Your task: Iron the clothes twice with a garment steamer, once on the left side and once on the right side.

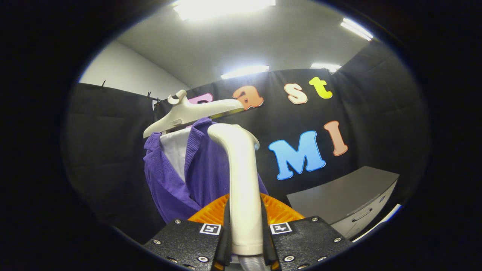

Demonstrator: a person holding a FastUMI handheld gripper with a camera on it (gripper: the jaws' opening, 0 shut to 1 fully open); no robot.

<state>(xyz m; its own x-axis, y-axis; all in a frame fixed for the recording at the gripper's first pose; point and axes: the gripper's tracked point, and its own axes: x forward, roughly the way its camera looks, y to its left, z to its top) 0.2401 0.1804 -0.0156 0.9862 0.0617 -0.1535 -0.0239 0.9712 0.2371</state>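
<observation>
The gripper [246, 241] has its fingers [188, 241] clenched on the handle of the garment steamer [243, 188], which rises upright from between them. The steamer's head sits against the purple garment [203, 165] just ahead, near its collar below the hanger [188, 113]. I judge a pass is under way; which side, and how many passes remain, I cannot tell.
</observation>
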